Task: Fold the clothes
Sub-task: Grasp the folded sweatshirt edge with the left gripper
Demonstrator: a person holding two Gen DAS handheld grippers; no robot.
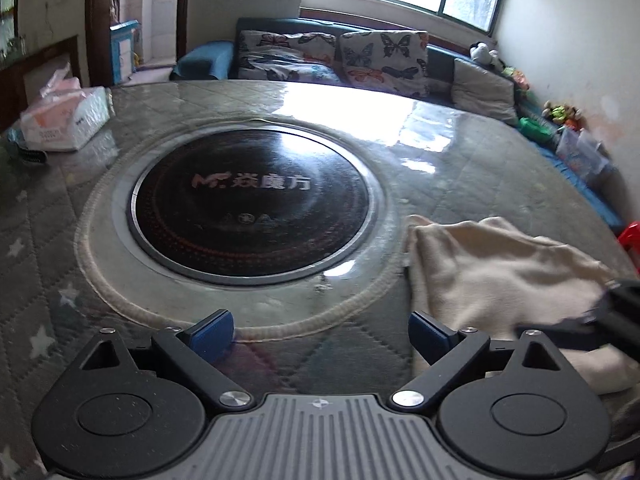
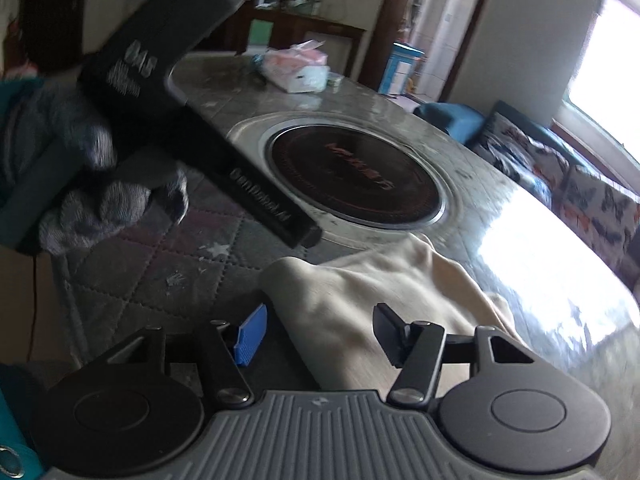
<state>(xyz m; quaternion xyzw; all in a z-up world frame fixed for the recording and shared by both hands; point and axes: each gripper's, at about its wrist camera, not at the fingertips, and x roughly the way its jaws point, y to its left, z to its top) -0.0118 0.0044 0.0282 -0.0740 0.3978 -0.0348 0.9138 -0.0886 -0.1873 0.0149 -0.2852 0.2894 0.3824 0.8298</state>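
A cream garment lies crumpled on the quilted table cover, at the right of the left wrist view. My left gripper hangs open over bare cover with nothing between its blue pads; its right fingertip is at the garment's left edge. In the right wrist view the cream garment spreads under my right gripper. Its jaws stand partly apart over the garment's near left edge, and the pads do not press the cloth. A hand in a grey knit glove holds the other gripper's black body at upper left.
A round black cooktop is sunk in the table's middle. A tissue pack sits at the far left. Behind the table stands a sofa with butterfly cushions, toys at its right end and a red stool.
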